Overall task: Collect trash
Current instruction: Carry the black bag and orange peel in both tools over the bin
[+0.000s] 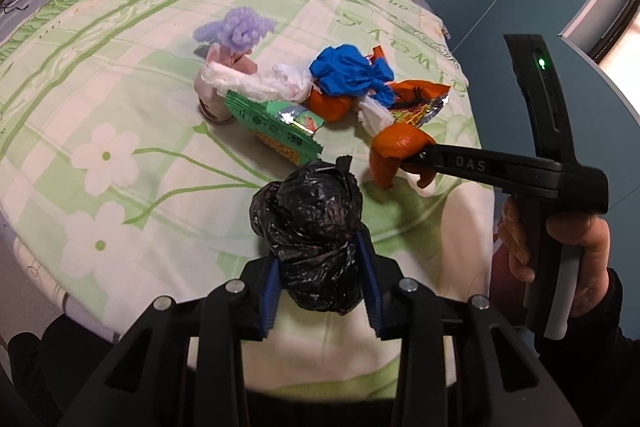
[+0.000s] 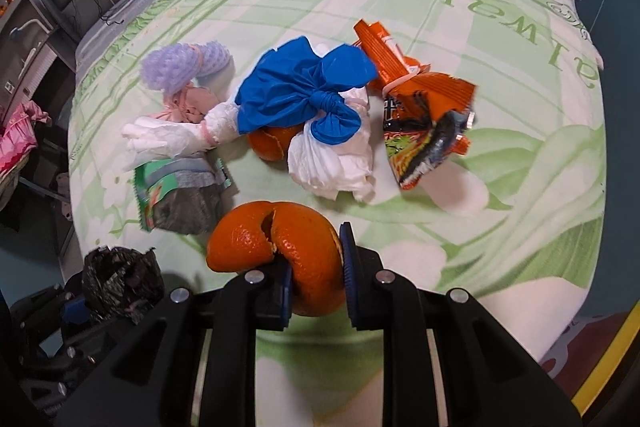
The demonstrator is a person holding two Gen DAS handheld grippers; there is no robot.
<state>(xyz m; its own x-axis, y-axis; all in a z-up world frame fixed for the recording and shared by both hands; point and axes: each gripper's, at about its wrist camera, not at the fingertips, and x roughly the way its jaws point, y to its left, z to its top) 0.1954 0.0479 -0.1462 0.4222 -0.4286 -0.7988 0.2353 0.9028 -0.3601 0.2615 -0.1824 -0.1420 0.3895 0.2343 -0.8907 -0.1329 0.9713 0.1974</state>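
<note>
Left gripper (image 1: 320, 267) is clamped on the crumpled black bag (image 1: 308, 227), bottom centre of the left wrist view; its mouth looks bunched shut at the top, not opened. Right gripper (image 2: 316, 279) is clamped on an orange peel (image 2: 280, 247), bottom centre of the right wrist view. The peel is split and curled, and only one lobe sits between the pads, so the grip is likely shallow.

The remaining trash is piled mid-frame on the green floral bedsheet (image 2: 500, 187): blue knotted bag (image 2: 304, 95), white tissue (image 2: 332, 159), orange snack wrapper (image 2: 420, 115), green wrapper (image 2: 176, 195), purple foam net (image 2: 180, 67), second peel (image 2: 268, 143) under the blue bag.

For the step in hand, probably peel into bag:
- Bag mouth should be loosened or opened first; as held, nothing can be dropped in.
- Peel should be carried low and slowly, since the free lobe may tear off.
- Release should be made only once the peel is over the opening.
- Pile should be cleared wide to avoid dragging the tissue.
</note>
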